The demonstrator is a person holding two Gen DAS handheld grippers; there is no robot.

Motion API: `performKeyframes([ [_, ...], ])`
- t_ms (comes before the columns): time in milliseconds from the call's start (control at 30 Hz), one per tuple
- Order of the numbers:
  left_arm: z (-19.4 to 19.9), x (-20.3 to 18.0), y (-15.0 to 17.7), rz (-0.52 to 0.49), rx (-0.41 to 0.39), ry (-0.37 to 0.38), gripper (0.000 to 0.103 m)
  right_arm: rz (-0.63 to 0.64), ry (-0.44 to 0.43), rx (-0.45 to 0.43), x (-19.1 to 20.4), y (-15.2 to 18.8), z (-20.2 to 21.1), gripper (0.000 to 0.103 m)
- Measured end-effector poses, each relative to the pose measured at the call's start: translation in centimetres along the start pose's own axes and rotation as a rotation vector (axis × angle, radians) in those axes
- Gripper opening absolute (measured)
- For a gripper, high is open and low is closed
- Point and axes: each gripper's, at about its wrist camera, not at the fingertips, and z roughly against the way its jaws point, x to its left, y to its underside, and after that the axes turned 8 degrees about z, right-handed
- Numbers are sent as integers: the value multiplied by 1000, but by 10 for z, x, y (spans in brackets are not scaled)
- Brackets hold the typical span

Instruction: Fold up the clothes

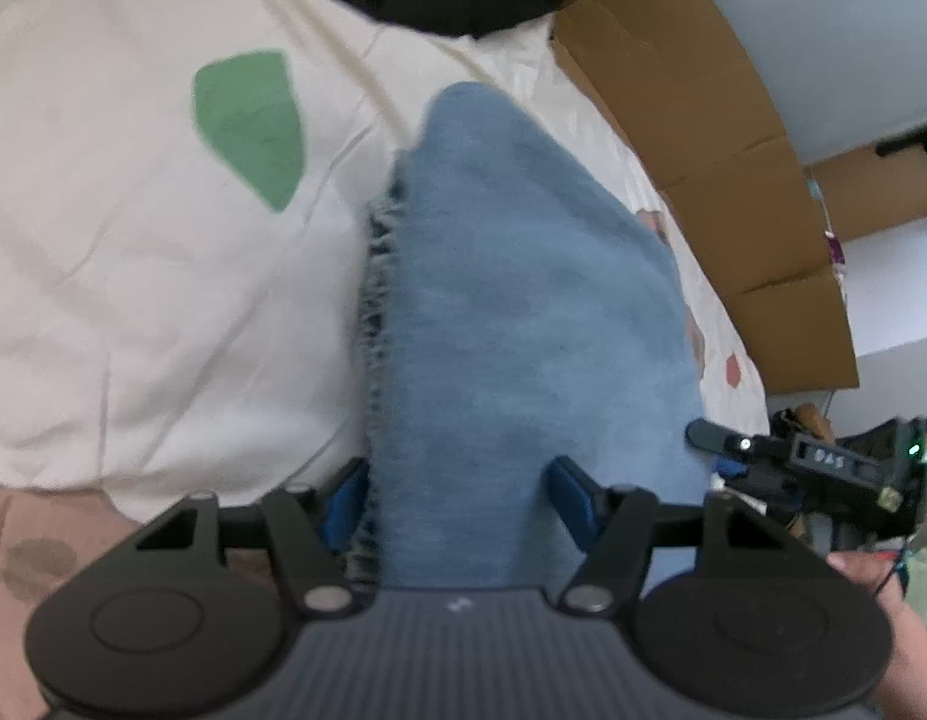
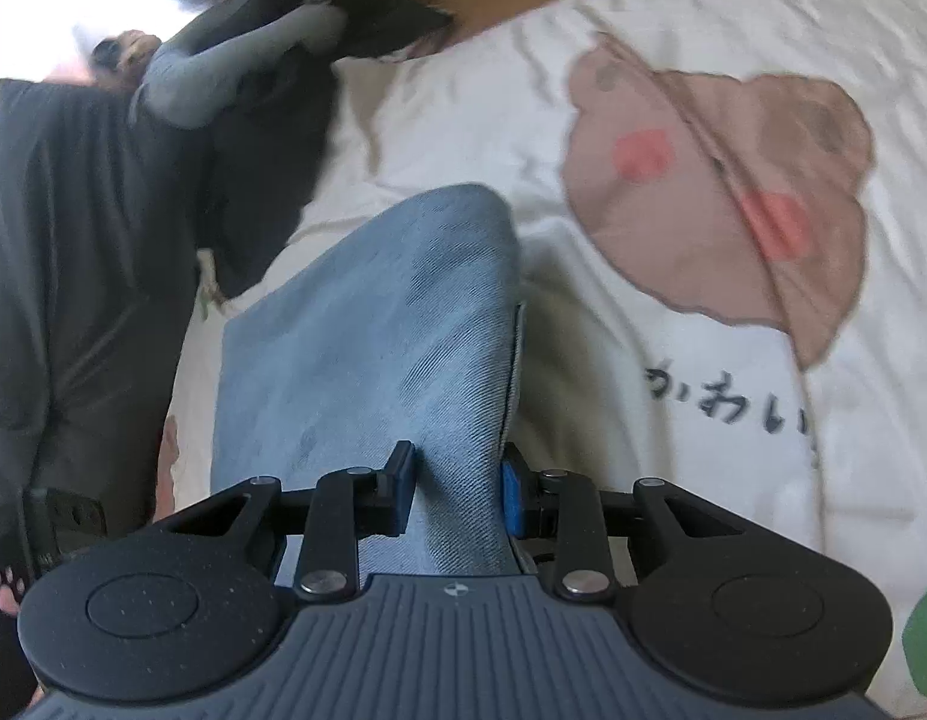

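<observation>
A cream bedspread (image 2: pixel 733 36) printed with a brown cartoon bear (image 2: pixel 721 204) and a green patch (image 1: pixel 250 126) serves as the folding surface, with flattened cardboard (image 1: pixel 703 138) along its far edge and dark garments (image 2: pixel 91 252) heaped to one side. Lifted above the spread, a pair of blue jeans (image 1: pixel 523 312) runs forward from both claws, frayed hem showing in the left view, apparently raised so the cloth can be carried over into a fold. The left gripper (image 1: pixel 457 492) stands fairly wide with thick denim filling the gap; whether its pads press cannot be told. The right gripper (image 2: pixel 457 492) is clamped on a narrower bunch of the denim, its pads pinching both sides.
</observation>
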Motion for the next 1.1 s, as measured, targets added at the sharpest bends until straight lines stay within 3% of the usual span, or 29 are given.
performKeyframes([
  [100, 0, 0, 2, 3, 6, -15, 75, -64, -23, 6, -19, 4, -6, 32],
  [167, 1, -4, 5, -30, -1, -43, 76, -70, -43, 32, -24, 6, -15, 40],
  [400, -1, 2, 4, -13, 67, -47, 85, -15, -88, 82, -16, 3, -39, 53],
  [500, -11, -5, 7, -2, 92, -34, 88, 26, -95, 89, -12, 2, -43, 53],
  [567, -19, -13, 1, 10, 101, -28, 74, 33, -106, 91, -14, 2, -42, 47],
  [600, -20, -15, 0, 23, 105, -21, 72, 36, -112, 92, -14, 1, -41, 39],
  [700, -19, -26, -2, -27, 108, -53, 69, 45, -118, 85, -10, -2, -33, 28],
  [833, -21, -43, -4, -65, 112, -87, 64, 99, -89, 94, 2, -4, -26, 24],
  [1100, -37, -61, -5, -82, 126, -78, 64, 195, -40, 167, 10, -17, 0, 22],
])
